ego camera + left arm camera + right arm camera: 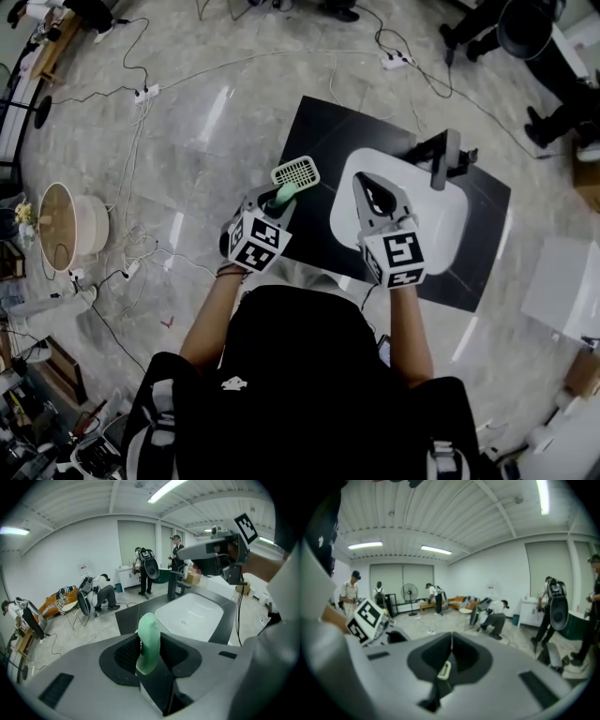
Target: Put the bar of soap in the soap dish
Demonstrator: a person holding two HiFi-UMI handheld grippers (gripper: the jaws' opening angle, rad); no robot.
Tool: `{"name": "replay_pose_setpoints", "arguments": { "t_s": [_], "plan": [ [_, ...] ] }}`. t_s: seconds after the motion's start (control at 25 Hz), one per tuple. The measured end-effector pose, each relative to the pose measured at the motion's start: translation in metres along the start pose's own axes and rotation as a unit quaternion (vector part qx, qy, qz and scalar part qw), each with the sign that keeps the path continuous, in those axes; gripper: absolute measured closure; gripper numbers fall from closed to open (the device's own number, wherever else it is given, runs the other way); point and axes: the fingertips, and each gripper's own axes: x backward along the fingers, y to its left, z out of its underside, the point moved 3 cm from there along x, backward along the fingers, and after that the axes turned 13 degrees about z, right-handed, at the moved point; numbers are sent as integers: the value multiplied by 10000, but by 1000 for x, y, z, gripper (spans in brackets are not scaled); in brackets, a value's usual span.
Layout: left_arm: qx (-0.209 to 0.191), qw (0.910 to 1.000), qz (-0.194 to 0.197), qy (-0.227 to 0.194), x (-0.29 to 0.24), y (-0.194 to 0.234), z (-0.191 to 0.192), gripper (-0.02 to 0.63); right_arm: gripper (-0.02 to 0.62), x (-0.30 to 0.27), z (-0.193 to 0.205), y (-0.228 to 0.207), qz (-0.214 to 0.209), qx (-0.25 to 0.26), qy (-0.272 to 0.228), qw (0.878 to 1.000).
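A black table (319,131) carries 1 white sink (452,234) with a drain in its bowl. The right gripper (362,183) hangs over the sink's left side, jaws pressed together. The left gripper (149,644) has its jaws clamped on 1 green bar of soap (284,195), held upright just beside the gridded soap dish (295,172) at the table's left edge.

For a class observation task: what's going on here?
A person holds two grippers over a white sink. The left gripper clamps a green slotted soap dish in its jaws, raised beside the sink. The right gripper has its jaws shut on a small pale piece, possibly the soap. Nothing lies in the dish yet.
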Motion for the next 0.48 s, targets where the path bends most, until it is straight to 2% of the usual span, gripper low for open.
{"name": "replay_pose_setpoints", "arguments": {
  "t_s": [0.28,0.48],
  "plan": [
    [28,9975,300,635,-35,8,26,469,560,-8,16,1,-175,-8,202,9996],
    [-204,9939,466,977,-50,19,36,469,560,-13,27,5,-170,13,404,9990]
  ]
}}
